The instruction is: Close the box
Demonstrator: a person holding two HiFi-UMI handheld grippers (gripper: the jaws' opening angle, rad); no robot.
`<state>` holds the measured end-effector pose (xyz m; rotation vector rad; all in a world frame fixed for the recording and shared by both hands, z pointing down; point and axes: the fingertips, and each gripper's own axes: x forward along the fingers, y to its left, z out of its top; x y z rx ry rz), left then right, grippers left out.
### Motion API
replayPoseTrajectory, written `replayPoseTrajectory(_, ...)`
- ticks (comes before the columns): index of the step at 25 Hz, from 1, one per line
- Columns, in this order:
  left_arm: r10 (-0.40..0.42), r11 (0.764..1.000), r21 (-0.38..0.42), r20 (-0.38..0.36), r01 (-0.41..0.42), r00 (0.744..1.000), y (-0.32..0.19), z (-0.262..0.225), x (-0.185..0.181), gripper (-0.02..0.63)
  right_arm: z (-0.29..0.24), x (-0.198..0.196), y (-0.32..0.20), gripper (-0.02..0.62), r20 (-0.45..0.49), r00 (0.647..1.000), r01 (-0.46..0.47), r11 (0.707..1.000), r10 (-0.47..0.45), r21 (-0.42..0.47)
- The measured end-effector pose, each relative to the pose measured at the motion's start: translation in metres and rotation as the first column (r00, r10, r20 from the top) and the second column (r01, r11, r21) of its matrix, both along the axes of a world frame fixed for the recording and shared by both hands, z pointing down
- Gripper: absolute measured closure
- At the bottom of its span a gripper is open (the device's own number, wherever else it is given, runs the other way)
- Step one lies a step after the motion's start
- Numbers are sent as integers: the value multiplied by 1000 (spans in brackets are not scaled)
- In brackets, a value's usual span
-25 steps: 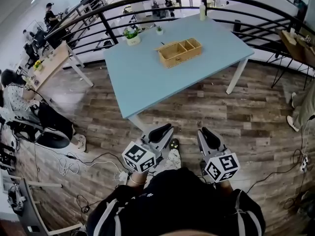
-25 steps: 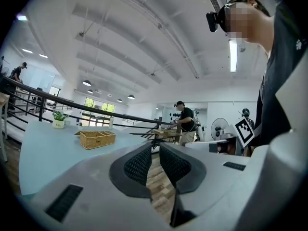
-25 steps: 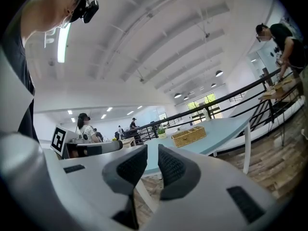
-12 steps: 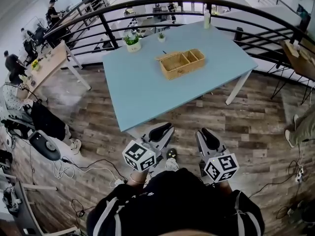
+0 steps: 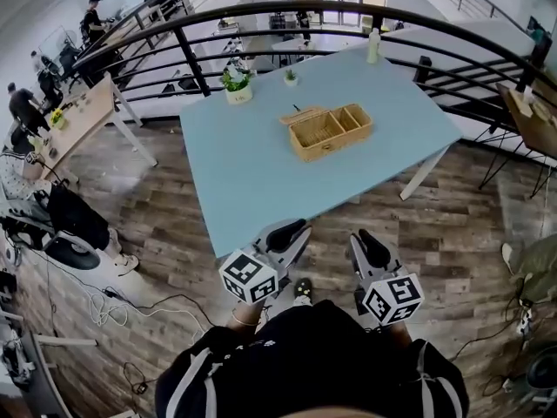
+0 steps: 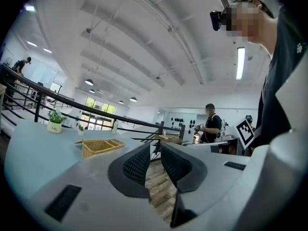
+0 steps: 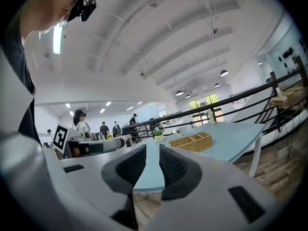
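Note:
A wicker box [image 5: 331,129] with several compartments stands on the far half of the light-blue table [image 5: 252,172], a thin lid flap [image 5: 296,114] sticking out at its left end. It also shows far ahead as the box [image 6: 100,147] in the left gripper view and the box [image 7: 192,141] in the right gripper view. My left gripper [image 5: 291,227] hovers over the wooden floor just short of the table's near edge. Its jaws are opening, a narrow gap between them with nothing in it [image 6: 155,150]. My right gripper [image 5: 364,238] hangs beside it, slightly open and empty [image 7: 152,153].
A potted plant [image 5: 237,84], a smaller plant [image 5: 290,77] and a bottle [image 5: 373,46] stand along the table's far edge. A black railing [image 5: 261,16] runs behind. Cables [image 5: 130,294] lie on the floor at left, beside a wooden desk [image 5: 78,120] and people.
The table and box have drawn nearer and lower in the head view as the person walked towards them. Both grippers keep their place in front of the body.

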<state>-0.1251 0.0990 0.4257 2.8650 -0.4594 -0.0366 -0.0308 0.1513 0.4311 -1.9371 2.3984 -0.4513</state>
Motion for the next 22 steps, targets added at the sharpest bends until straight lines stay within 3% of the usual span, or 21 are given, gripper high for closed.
replayPoseTrajectory(16, -1, 1000, -29, -22, 1, 1000, -101, 17, -14, 543, 9, -8, -97, 508, -19, 999, -51, 998, 50, -29)
replayPoseTrajectory(22, -28, 999, -31, -41, 26, 999, -122, 17, -25, 542, 7, -18, -120, 505, -46, 999, -16, 999, 14, -41)
